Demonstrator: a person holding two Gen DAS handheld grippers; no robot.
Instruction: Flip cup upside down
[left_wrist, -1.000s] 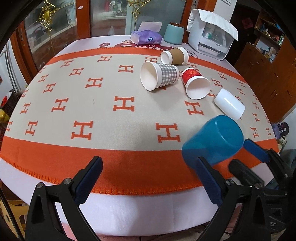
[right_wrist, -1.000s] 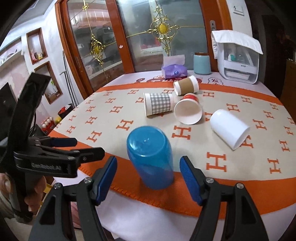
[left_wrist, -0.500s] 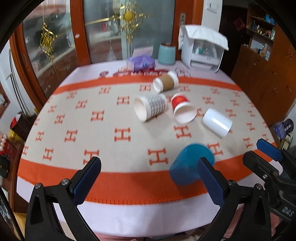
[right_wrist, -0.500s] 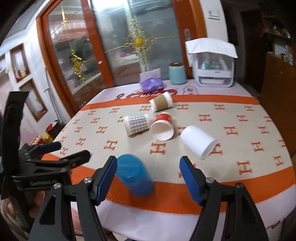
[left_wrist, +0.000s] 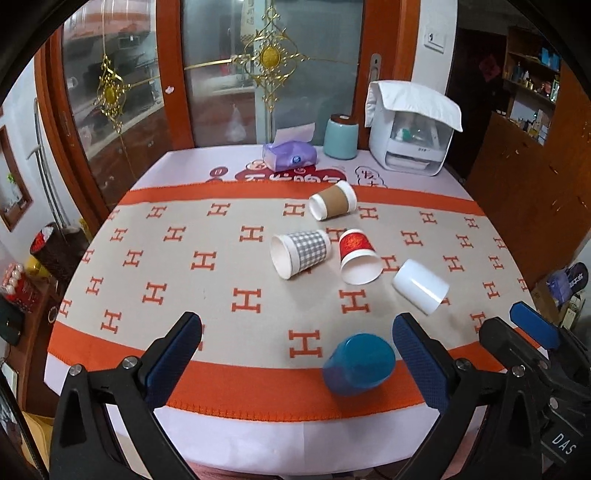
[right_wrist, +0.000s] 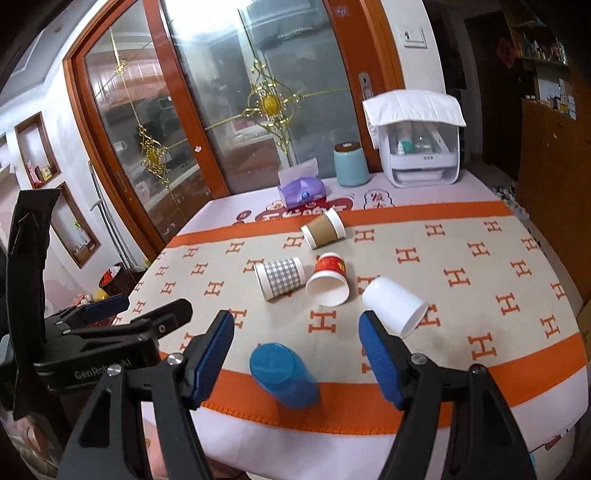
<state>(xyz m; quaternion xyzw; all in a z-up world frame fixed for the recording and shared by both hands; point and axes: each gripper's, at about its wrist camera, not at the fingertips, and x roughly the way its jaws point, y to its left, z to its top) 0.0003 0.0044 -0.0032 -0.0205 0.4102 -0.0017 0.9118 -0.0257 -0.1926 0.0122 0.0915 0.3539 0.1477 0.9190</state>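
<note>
One blue cup (right_wrist: 283, 374) below right hand-held gripper (right_wrist: 295, 360)

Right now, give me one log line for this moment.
blue cup: upside down on orange border | left gripper: open, empty | right gripper: open, empty | four cups lying sideways

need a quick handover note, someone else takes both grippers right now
Left gripper: jaws open, empty, held back from the table edge.
Right gripper: jaws open, empty, also clear of the cups.
Blue cup: upside down on the near orange border of the cloth, done.
Left to flip, all on their sides mid-cloth: checked cup, red cup, brown-sleeve cup, white cup.
The white cup is probably easiest next, nearest the right gripper.
</note>
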